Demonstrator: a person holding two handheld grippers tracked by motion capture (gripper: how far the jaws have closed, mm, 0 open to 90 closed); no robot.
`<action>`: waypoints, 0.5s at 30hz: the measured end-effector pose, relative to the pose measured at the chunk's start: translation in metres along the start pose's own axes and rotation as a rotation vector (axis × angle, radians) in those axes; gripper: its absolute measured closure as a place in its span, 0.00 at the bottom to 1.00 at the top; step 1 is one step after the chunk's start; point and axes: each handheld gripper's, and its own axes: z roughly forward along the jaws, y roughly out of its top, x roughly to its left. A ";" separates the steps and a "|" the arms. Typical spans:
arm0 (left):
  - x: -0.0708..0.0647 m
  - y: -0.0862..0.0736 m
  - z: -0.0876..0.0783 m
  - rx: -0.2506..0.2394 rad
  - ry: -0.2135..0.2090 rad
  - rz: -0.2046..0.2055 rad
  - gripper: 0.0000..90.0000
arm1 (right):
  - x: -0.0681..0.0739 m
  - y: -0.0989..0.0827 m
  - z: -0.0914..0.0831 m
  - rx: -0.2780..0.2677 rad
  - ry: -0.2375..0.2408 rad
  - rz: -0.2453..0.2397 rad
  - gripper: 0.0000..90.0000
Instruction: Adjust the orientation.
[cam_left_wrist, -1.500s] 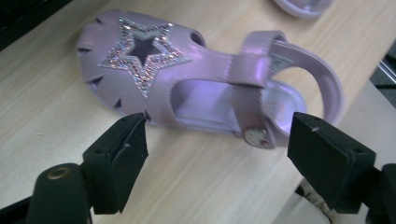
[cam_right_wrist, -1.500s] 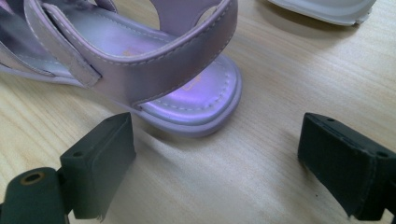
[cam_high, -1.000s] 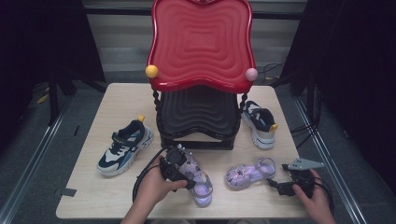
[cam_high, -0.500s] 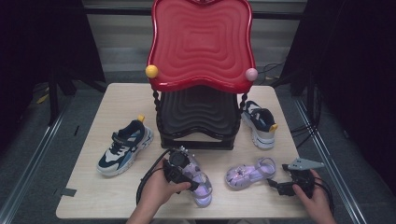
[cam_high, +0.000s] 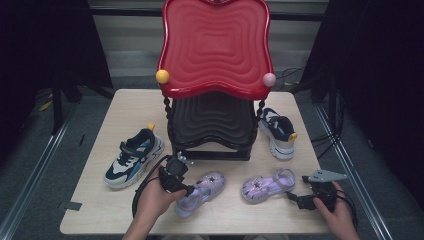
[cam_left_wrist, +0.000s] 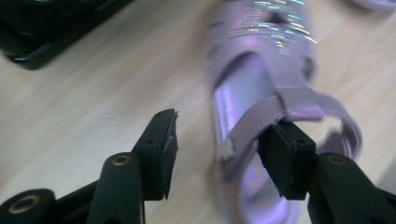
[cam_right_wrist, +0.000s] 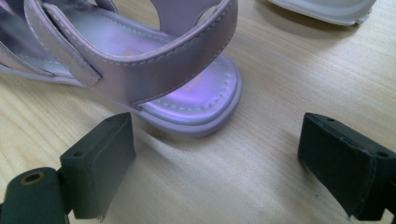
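The left sandal, near the desk's front edge, has the left gripper's jaws just closing on its side, not yet clamped; right gripper gapes idle.

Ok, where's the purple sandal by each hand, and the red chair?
left purple sandal (cam_high: 200, 192), high view, on its strappy top.
right purple sandal (cam_high: 267, 184), high view, on its front straps.
red chair (cam_high: 215, 45), high view, on the wavy backrest.
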 end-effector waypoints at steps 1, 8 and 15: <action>0.000 0.000 0.000 0.000 0.000 0.000 0.55 | 0.000 0.000 0.000 0.000 0.000 0.000 0.11; 0.007 -0.008 0.000 -0.089 -0.014 -0.001 0.57 | 0.000 0.000 0.000 0.000 0.000 0.000 0.11; 0.008 -0.010 -0.005 -0.111 -0.033 0.033 0.69 | 0.000 0.000 0.000 0.000 0.000 0.000 0.11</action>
